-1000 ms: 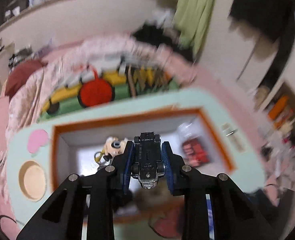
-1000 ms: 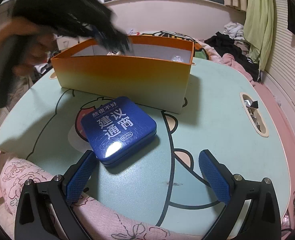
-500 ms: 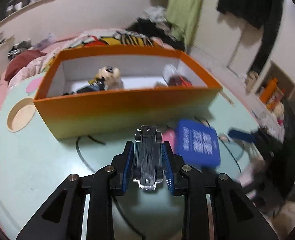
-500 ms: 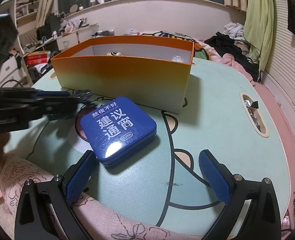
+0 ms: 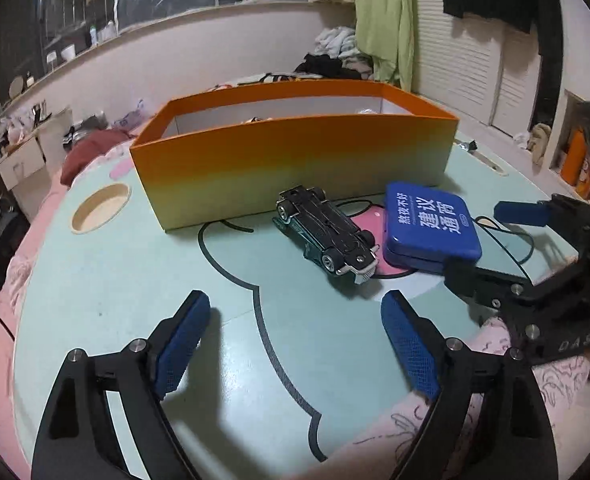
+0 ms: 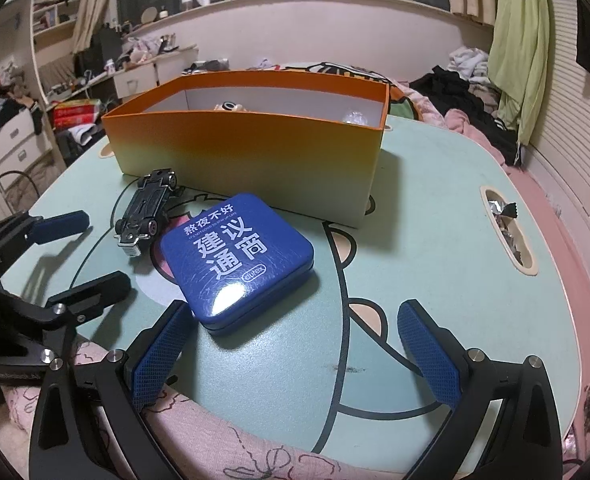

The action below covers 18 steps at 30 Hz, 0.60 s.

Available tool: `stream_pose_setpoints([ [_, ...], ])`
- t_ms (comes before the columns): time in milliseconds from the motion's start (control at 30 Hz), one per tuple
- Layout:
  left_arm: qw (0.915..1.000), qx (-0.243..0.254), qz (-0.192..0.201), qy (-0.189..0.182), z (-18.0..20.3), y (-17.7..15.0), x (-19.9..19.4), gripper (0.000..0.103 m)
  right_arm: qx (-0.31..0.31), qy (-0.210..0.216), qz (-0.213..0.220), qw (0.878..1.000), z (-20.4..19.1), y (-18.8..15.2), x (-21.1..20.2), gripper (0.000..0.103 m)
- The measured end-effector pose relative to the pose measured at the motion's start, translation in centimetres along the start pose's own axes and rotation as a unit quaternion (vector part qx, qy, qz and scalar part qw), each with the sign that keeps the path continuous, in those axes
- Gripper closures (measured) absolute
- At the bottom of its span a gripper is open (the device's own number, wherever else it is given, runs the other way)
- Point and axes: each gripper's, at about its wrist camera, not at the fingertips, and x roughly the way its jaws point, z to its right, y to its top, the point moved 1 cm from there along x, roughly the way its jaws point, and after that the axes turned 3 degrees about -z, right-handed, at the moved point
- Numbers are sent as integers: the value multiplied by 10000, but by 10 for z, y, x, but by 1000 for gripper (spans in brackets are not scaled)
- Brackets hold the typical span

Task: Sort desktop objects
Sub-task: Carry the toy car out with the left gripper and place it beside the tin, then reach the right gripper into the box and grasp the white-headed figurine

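A: Where's the toy car (image 5: 327, 232)?

B: Upside down on the table (image 5: 115, 280), just before the orange box (image 5: 295, 152), touching the blue tin (image 5: 429, 222). Small, rigid, likely light; its wheels may roll, so pinch its long sides.

A: And the left hand-held gripper (image 5: 295, 344)?

B: Its jaws have just been opening; spread wide, nothing between them. The right hand-held gripper (image 6: 295, 350) is spread too, one pad beside the tin.

2 wrist cameras look down and forward, close over a mint table (image 5: 127, 280). Both show the orange box (image 5: 295, 160), toy car (image 6: 147, 208) and blue tin (image 6: 239, 256).
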Motion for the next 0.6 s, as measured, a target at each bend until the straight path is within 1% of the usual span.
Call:
stream_pose_setpoints([
  [133, 9999, -111, 20, 86, -1, -1, -1, 15, -9, -19, -26, 10000, -8, 2, 2, 0],
  [233, 9998, -147, 37, 112, -2, -5, 1, 15, 36, 67, 10, 10000, -4, 3, 2, 1],
  [333, 9997, -183, 90, 134, -5, -10, 0, 15, 52, -133, 6, 9999, 0, 7, -1, 1],
  [433, 9992, -295, 200, 201, -10, -16, -4, 15, 49, 62, -35, 10000, -1, 7, -14, 1],
  [500, 9989, -334, 245, 214, -11, -19, -5, 15, 112, 224, -15, 9997, -2, 12, -22, 4],
  [533, 9989, -327, 233, 238, -10, -18, -4, 15, 142, 327, 12, 9994, -3, 18, -26, 12],
  [567, 9989, -325, 232, 249, -10, -18, -4, 15, 148, 450, 27, 9989, -4, 25, -29, 25],
  [600, 9989, -330, 238, 253, -10, -18, -4, 15, 144, 594, 39, 9981, -6, 36, -30, 29],
])
